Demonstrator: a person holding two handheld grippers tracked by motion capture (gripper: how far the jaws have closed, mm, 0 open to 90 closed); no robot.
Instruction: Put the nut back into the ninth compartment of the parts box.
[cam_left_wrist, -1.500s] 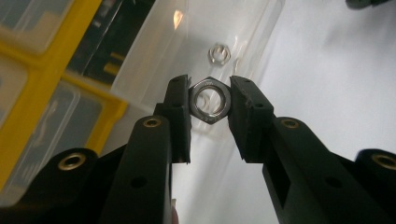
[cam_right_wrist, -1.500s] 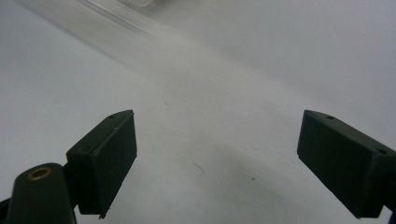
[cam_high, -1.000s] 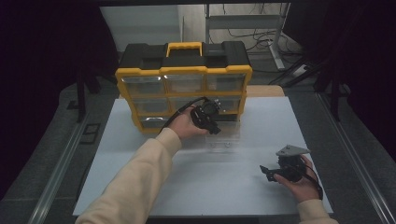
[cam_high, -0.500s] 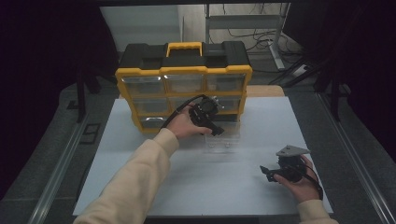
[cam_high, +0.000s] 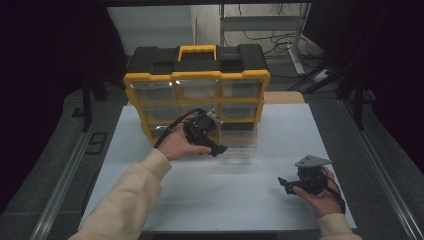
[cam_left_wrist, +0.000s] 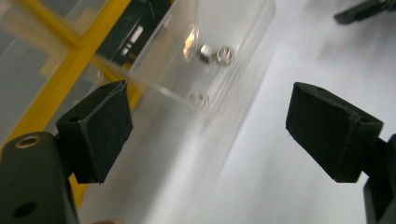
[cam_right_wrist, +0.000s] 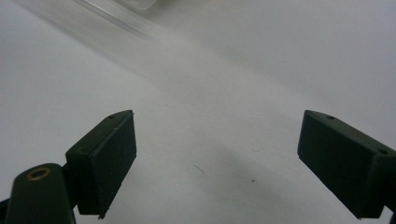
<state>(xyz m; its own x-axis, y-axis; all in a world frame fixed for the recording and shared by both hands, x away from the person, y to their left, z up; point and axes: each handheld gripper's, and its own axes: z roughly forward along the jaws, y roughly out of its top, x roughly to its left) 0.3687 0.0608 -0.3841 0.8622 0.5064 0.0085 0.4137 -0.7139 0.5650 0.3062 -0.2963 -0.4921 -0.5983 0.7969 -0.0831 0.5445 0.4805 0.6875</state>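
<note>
Clear plastic drawer (cam_left_wrist: 205, 60) with nuts (cam_left_wrist: 218, 54) lying on white worktop (cam_high: 210, 190) before yellow organizer (cam_high: 197, 95), just ahead of released left claw (cam_left_wrist: 205, 135), jaws just opened, nothing between; right claw (cam_high: 286, 184) released, farther off.

Nuts (cam_left_wrist: 218, 54) in drawer (cam_left_wrist: 233, 56) before organiser (cam_high: 196, 90)

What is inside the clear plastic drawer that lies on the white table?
In the clear plastic drawer lie small silver metal nuts, at least three. Its glare and blurred near end hide any others.
</note>
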